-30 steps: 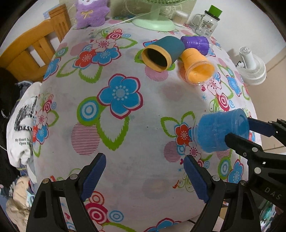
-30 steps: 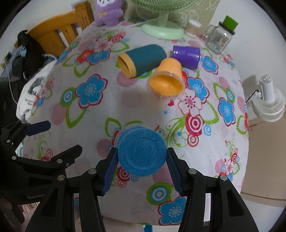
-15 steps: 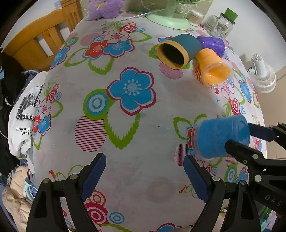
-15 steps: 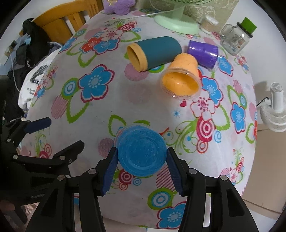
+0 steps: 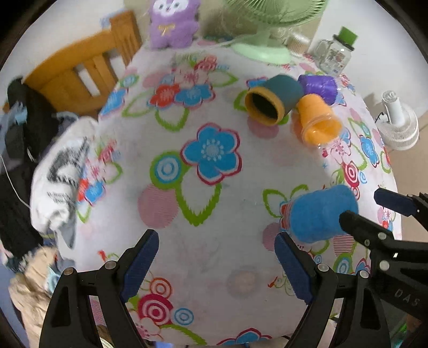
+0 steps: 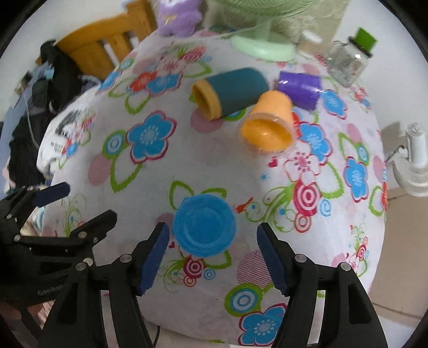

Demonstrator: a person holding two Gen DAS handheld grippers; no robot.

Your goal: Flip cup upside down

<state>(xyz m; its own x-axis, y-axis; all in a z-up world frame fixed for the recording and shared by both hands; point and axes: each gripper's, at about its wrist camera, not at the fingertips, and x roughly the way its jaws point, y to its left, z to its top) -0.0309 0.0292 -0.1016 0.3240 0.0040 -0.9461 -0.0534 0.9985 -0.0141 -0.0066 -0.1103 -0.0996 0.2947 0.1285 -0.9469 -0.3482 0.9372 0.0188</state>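
A blue cup (image 6: 204,225) stands upside down on the flowered tablecloth (image 6: 160,166), base up. My right gripper (image 6: 213,258) is open, its pads on either side of the cup with gaps, not touching. In the left wrist view the blue cup (image 5: 319,214) sits at the right with the right gripper's fingers (image 5: 358,223) around it. My left gripper (image 5: 216,263) is open and empty over bare cloth left of the cup. A teal cup (image 6: 230,92), an orange cup (image 6: 267,125) and a purple cup (image 6: 301,88) lie on their sides farther back.
A green fan base (image 6: 263,45), a glass jar with green lid (image 6: 350,60) and a purple plush toy (image 6: 178,17) stand at the back. A wooden chair (image 5: 77,75) and clothes (image 5: 58,176) are at the left. A white fan (image 6: 413,163) stands off the right edge.
My right gripper has opened and let go of the blue cup, which now stands base up on the cloth. Both grippers have shifted a little; the other cups stayed put.
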